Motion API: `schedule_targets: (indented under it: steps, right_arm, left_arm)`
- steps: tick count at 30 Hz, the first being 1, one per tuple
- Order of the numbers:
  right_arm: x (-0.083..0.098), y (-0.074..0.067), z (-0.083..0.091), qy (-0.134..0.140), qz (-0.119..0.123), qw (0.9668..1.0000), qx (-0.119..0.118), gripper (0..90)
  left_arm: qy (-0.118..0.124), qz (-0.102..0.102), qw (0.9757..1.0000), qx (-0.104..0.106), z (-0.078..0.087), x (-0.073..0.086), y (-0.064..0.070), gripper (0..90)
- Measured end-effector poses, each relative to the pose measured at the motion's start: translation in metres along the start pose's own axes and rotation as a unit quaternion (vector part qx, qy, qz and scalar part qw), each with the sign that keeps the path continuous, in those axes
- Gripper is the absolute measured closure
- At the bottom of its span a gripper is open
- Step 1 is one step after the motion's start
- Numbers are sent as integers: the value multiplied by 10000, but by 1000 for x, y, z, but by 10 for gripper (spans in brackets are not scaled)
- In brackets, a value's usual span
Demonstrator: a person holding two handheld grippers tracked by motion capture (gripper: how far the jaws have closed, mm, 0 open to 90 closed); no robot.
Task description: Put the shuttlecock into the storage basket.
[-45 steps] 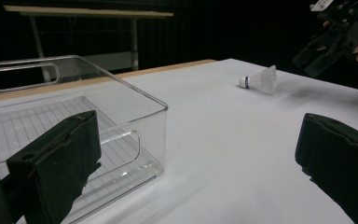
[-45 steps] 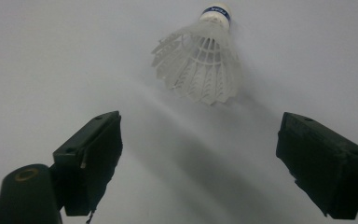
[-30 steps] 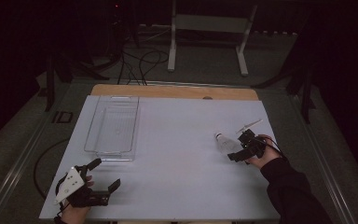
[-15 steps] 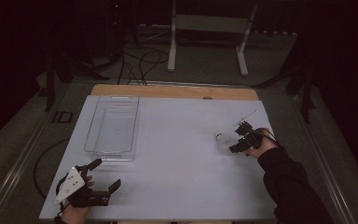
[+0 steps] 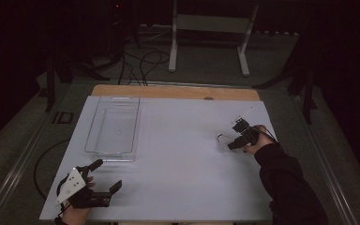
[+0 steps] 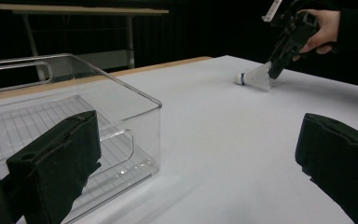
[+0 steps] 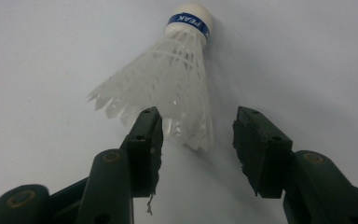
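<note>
The step in hand looks like picking up the shuttlecock [image 7: 170, 88], which lies on its side on the white table [image 5: 183, 154], at the right of the high view and well apart from the clear plastic bin [image 5: 112, 126] at the upper left. In the right gripper view its cork, ringed with a blue band, points to the top of the frame and its feather skirt flares down toward the jaws. The right gripper [image 7: 196, 140] has just been closing; its jaws stand part-way apart, the left one at the skirt's rim and the right one a gap away, so the skirt's edge is barely between them and not yet clamped. To do this well, I would judge that the gripper should slide a little farther along the skirt toward the cork before closing, since the rim feathers are thin and likely to bend or slip out. The closing should be gentle and stop as soon as both pads bear evenly. A lopsided squeeze may roll the light shuttlecock across the table. The left gripper [image 5: 96, 185] rests at the lower left of the high view, near the bin's near end, jaws wide apart on nothing.
</note>
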State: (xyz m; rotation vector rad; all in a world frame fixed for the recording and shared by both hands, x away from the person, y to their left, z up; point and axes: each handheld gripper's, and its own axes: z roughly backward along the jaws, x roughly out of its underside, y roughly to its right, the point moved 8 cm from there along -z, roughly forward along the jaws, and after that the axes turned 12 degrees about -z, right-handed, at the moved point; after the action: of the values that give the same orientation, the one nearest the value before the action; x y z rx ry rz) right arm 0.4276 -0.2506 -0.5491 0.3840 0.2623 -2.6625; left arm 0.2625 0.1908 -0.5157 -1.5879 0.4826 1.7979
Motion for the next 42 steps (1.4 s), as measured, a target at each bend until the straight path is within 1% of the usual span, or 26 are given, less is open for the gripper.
schedule_targets:
  steps: [2,4,5,7,8,9,10,12,13,14,16,17,18,20,22,24,26,30,31,34,35,36,38,42]
  right_arm:
    - [-1,0,-4,-20,34,10000,-1,555]
    - [-1,-2,-7,-45,12,10000,-69,591]
    - [-2,-2,-9,-38,47,10000,-69,601]
    - [-1,-2,-11,-90,64,9999,-86,649]
    - [-2,-2,-12,-102,92,9999,-69,675]
    - [-2,-2,-12,-102,92,9999,-69,675]
    - [-2,-3,-14,-138,130,9998,-47,721]
    - [-2,-3,-14,-150,171,9997,-5,781]
    - [-2,-3,-14,-150,171,9997,-5,781]
    - [-2,-2,-14,-151,226,9996,54,834]
    - [-3,-2,-13,-162,238,9996,69,851]
    - [-3,-1,-13,-163,243,9995,87,876]
    - [-3,-2,-11,-180,312,9993,86,894]
    - [-2,-3,-10,-216,390,9990,83,898]
    - [-3,-3,-8,-165,456,9987,144,900]
    - [-5,-3,-5,-91,437,9989,117,900]
    - [-5,-4,-2,-87,472,9988,72,900]
    - [-1,-5,0,-267,581,9979,76,900]
    - [-1,-5,0,-267,581,9979,76,900]
    - [5,-7,-1,-424,626,9971,-56,900]
    - [7,-8,-2,-464,640,9969,-57,900]
    - [8,-8,-2,-478,641,9968,-46,900]
    - [10,-8,-2,-526,652,9964,-114,900]
    - [12,-13,0,-584,770,9952,-158,900]
  left_arm:
    - [-3,-8,10000,7,0,0,0,5]
    - [-7,-9,10000,9,0,0,1,5]
    - [-7,-10,10000,12,0,0,1,5]
    - [-18,-15,10000,20,0,0,1,5]
    - [-18,-15,10000,20,0,0,1,5]
    - [-24,-17,10000,20,-1,1,1,5]
    - [-20,-10,10000,25,-1,1,1,5]
    - [-26,-17,10000,19,-1,1,1,5]
    - [-26,-17,10000,19,-1,1,1,5]
    - [-24,-9,10000,28,-1,1,1,5]
    - [-29,-17,10000,26,-1,1,1,5]
    - [-29,-20,10000,31,-1,1,1,5]
    - [-35,-27,10000,29,-1,1,1,5]
    - [-45,-39,10000,27,-1,1,1,5]
    - [-48,-39,10000,28,-1,1,1,5]
    - [-46,-37,10000,37,-1,1,1,5]
    - [-63,-11,10000,47,-1,1,1,5]
    - [-75,-21,10000,44,-1,1,2,5]
    - [-75,-21,10000,44,-1,1,2,5]
    - [-103,-27,9999,47,-2,2,2,5]
    - [-142,-42,9999,22,-3,3,2,5]
    - [-141,-35,9999,20,-3,3,2,5]
    - [-178,-62,9998,26,-3,4,2,5]
    - [-199,-46,9998,35,-4,4,2,5]
